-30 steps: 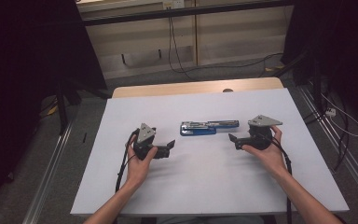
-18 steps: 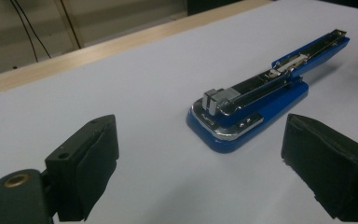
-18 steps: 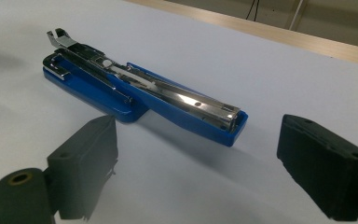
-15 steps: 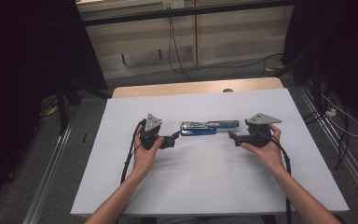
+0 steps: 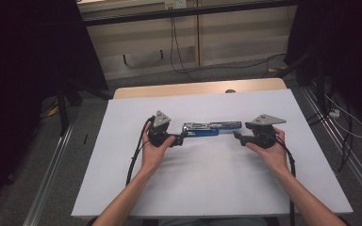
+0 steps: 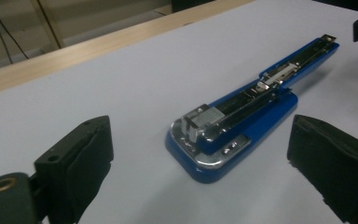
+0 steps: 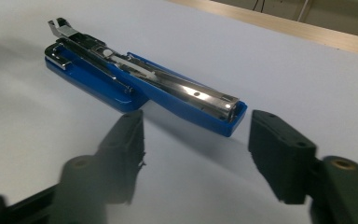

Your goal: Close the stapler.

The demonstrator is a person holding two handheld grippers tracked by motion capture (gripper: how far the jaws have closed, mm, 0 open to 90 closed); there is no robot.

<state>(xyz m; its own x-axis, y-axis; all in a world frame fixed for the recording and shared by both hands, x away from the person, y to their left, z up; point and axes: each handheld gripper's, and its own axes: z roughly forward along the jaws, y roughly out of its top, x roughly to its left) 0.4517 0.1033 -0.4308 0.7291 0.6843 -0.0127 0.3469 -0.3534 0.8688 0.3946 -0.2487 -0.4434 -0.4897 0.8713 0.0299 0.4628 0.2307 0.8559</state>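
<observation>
A blue stapler (image 5: 212, 128), folded open flat with its metal parts up, lies across the middle of the white table. My left gripper (image 5: 181, 139) sits at its left end, and the wide base (image 6: 233, 126) lies just ahead between its jaws. The left gripper (image 6: 200, 154) is open, and its jaws have just been opening a little. My right gripper (image 5: 238, 136) faces the stapler's right end. Its jaws have just been closing. The arm's tip (image 7: 228, 114) lies in the gap of the right gripper (image 7: 196, 130), with no pad touching it.
The white table top (image 5: 207, 188) has bare room in front of the hands and on both sides. A wooden strip (image 5: 198, 89) runs along its far edge. Cables (image 5: 179, 52) trail over the floor beyond, and metal rails (image 5: 52, 188) flank the table.
My left gripper has slid right, up to the stapler's left end. My right hand has stayed in place, and its jaws stand closer together.
</observation>
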